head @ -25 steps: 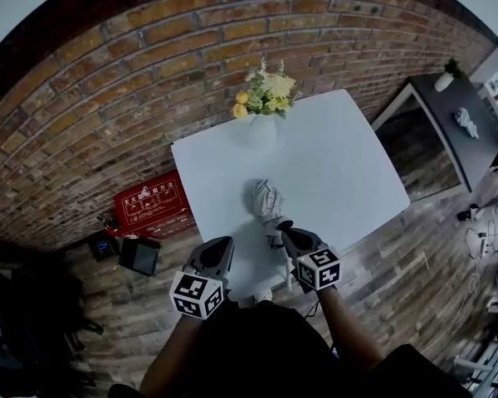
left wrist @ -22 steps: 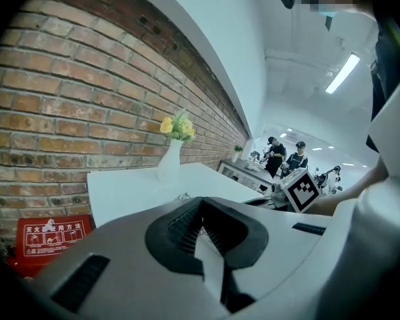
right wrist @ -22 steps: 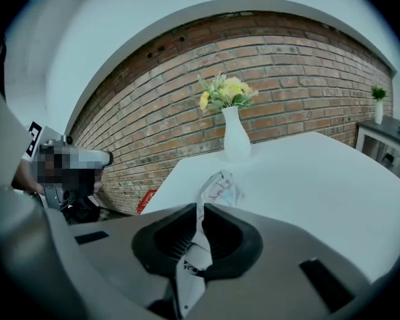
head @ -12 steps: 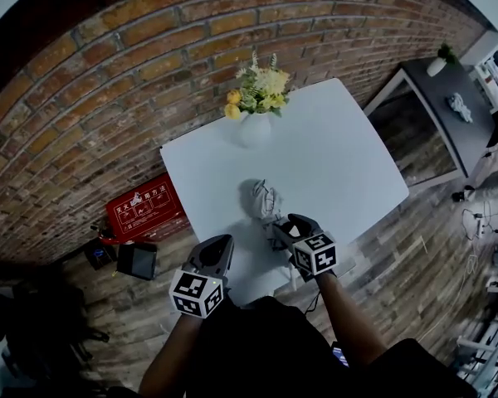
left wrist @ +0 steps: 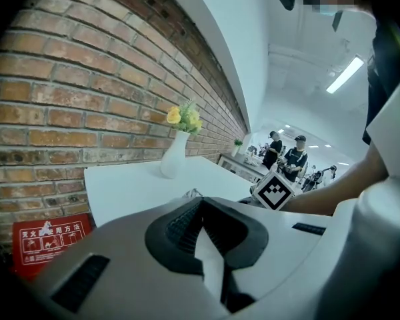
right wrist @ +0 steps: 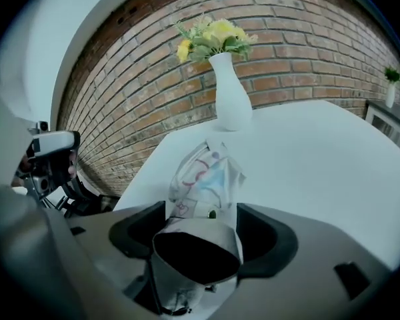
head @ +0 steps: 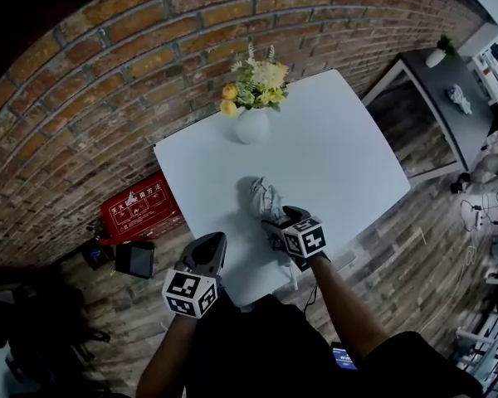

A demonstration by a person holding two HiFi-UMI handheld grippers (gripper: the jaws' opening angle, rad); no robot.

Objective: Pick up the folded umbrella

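so the right hand-held gripper (head: 275, 224) is tipped steeply down off a stretched forearm, jaws just swung wide open around the near end of the folded umbrella (head: 264, 197) lying on the white table (head: 349, 156), left hand-held gripper (head: 207, 245) pressed together by the near edge

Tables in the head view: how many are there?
2. A white table by the brick wall, holding vase and umbrella; a dark table at upper right. Others may be hidden.
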